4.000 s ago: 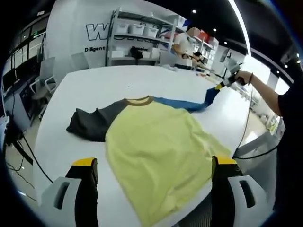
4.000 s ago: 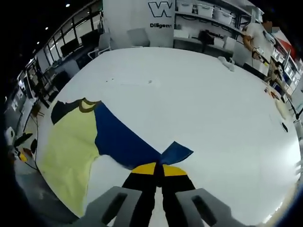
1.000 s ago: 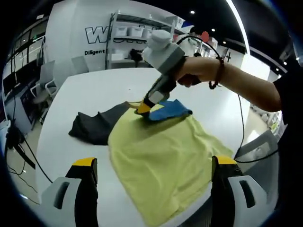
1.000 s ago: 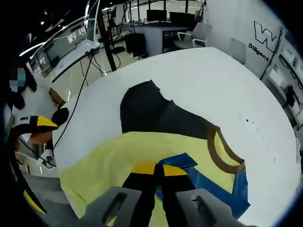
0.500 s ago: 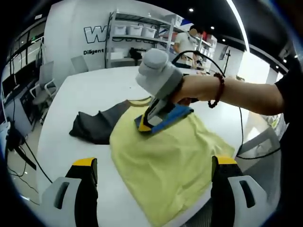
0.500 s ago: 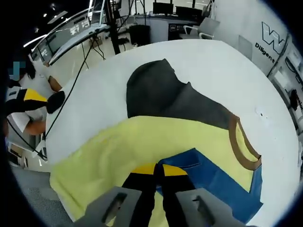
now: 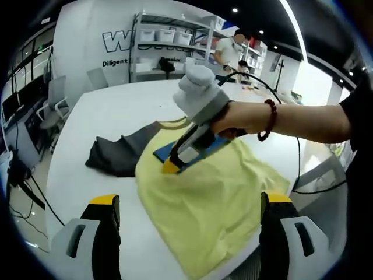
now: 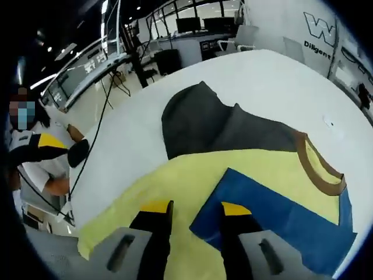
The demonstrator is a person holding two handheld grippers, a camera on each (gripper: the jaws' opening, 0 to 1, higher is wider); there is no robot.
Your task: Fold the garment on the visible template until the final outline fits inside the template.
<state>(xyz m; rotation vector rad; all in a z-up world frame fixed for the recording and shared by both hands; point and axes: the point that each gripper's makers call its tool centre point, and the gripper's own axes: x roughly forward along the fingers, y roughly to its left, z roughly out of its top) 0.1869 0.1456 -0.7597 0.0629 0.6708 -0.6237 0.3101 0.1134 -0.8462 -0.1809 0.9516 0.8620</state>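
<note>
In the left gripper view, the left hand-held gripper (image 7: 189, 219) is seen nearest, its two yellow-tipped jaws spread wide with nothing between them, above the near edge of the white tabletop (image 7: 81, 169). Just beyond it the garment (image 7: 204, 192), a T-shirt, is laid flat on the tabletop. Its body is pale yellow, and a blue sleeve (image 7: 201, 149) is folded inward on top of the yellow body. Over this sleeve the right hand-held gripper (image 7: 170, 166) is held by a person's hand (image 7: 236, 122) with a beaded bracelet on the wrist; its yellow tip is close to the edge of the blue sleeve, and part of the sleeve is hidden behind it. In the right gripper view its jaws are seen apart, with the corner of the blue sleeve just beside them and nothing pinched. A dark grey sleeve (image 7: 113, 154) is spread out to the other side, on the bare tabletop, and a brown collar (image 8: 317, 169) is seen at the neck. Farther away, office chairs (image 7: 55, 93) are placed beside the tabletop, then metal shelves (image 7: 166, 49) with white boxes against a wall with large letters. A person (image 7: 230, 52) is standing near the shelves.
</note>
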